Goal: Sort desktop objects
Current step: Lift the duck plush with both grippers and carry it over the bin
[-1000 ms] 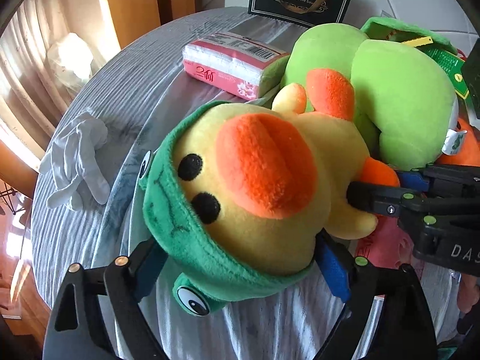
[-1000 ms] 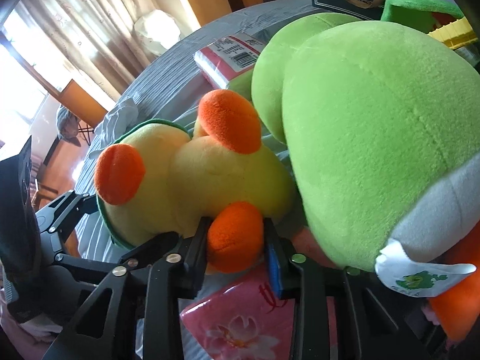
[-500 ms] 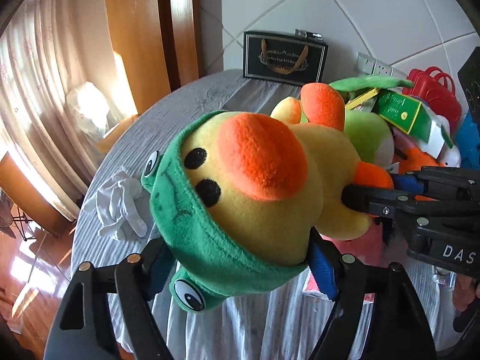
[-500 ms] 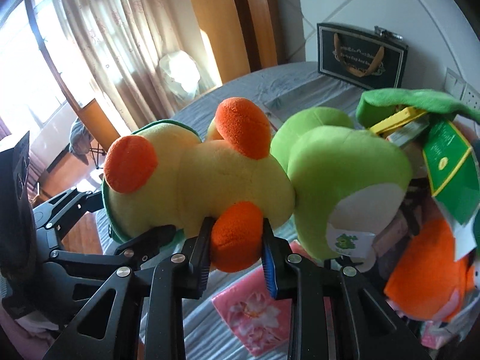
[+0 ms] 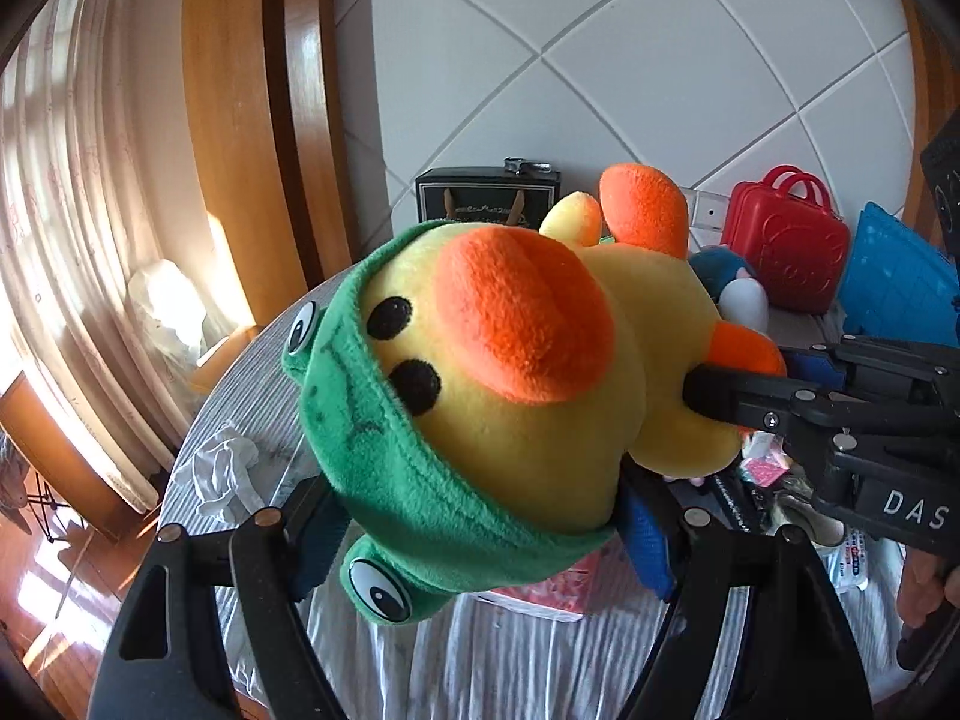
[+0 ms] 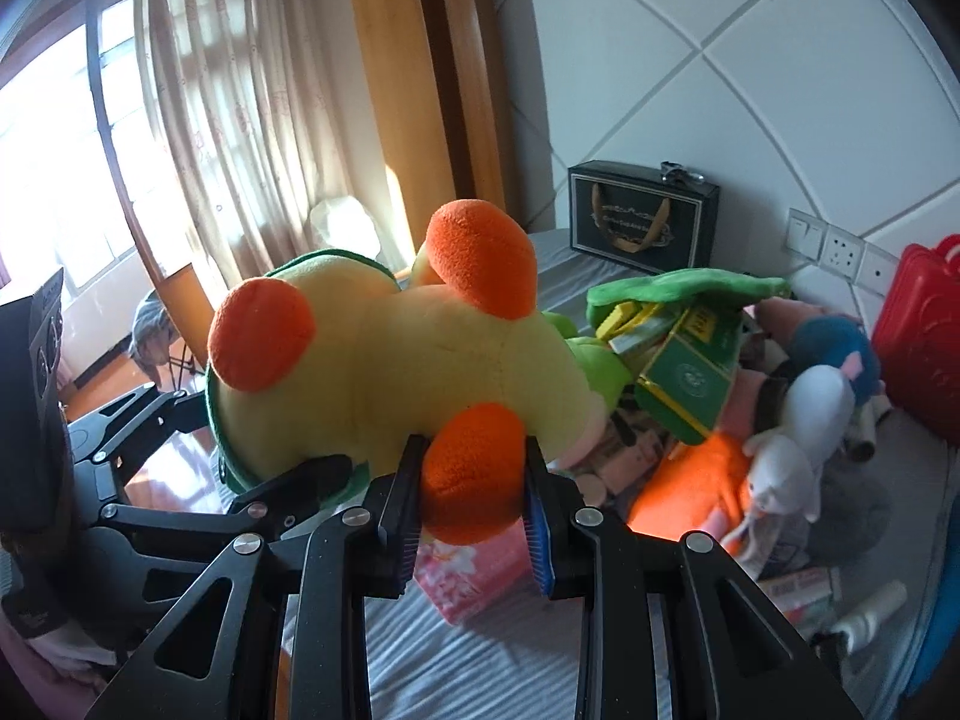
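A yellow plush duck (image 5: 540, 396) with an orange beak and a green frog hood is held in the air above the round table (image 5: 252, 396). My left gripper (image 5: 480, 534) is shut on its hooded head. My right gripper (image 6: 471, 483) is shut on one orange foot (image 6: 474, 474) of the duck (image 6: 408, 372); it also shows in the left wrist view (image 5: 750, 384) at the right. The duck's underside faces the right wrist camera.
A pile of toys and boxes (image 6: 750, 396) lies on the table's right side, with a red case (image 5: 786, 246), a blue basket (image 5: 900, 288) and a pink tissue pack (image 6: 474, 570). A black gift bag (image 6: 645, 216) stands by the wall. White gloves (image 5: 222, 474) lie at the left.
Both grippers have lifted the duck well up off the table and away from the green plush. The table and the pile now lie farther below.
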Tool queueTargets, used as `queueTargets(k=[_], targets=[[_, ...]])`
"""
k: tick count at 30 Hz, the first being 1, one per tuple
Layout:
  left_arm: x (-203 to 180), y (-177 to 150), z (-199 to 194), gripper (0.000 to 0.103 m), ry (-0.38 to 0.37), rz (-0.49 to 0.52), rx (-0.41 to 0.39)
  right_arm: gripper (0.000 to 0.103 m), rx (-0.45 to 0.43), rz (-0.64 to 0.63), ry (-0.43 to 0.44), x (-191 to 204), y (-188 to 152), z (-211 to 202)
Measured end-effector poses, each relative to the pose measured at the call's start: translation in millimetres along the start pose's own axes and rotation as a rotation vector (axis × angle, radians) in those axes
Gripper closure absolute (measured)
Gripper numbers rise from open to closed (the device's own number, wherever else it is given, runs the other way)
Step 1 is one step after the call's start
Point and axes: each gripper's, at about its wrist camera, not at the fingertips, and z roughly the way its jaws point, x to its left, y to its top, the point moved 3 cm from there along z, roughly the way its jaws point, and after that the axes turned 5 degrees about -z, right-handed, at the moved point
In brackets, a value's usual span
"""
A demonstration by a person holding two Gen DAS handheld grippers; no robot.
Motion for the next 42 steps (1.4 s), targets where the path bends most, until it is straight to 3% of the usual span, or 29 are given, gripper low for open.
queueTargets(k=[7, 16, 25, 34, 38, 42], targets=[[-36.8, 10.1, -36.6, 0.025, -0.1, 0.074, -0.078, 0.074, -0.067, 0.042, -0.111, -7.8, -5.9, -58.2], [-61.3, 6.7, -86.5, 0.025, -0.262, 0.148, -0.129, 0.074, -0.093, 0.09, -0.286, 12.1, -27.5, -131.6], [-137.2, 6.7, -125.5, 0.025, -0.465, 0.224, -0.159, 0.074, -0.103, 0.156, -0.492, -6.3, -56.2, -215.6], [-262.7, 28.7, -176.0, 0.025, -0.567, 0.315, -0.217, 0.074, -0.182, 0.194, -0.634, -66.6, -87.4, -324.5], [-351.9, 38.2, -196.2, 0.025, -0.578, 0.347, -0.208, 0.074, -0.206, 0.202, -0.676, -124.1, -105.0, -384.5], [-449.8, 46.9, -203.6, 0.024, -0.59, 0.386, -0.147, 0.074, -0.18, 0.217, -0.696, -198.3, -122.3, -436.1]])
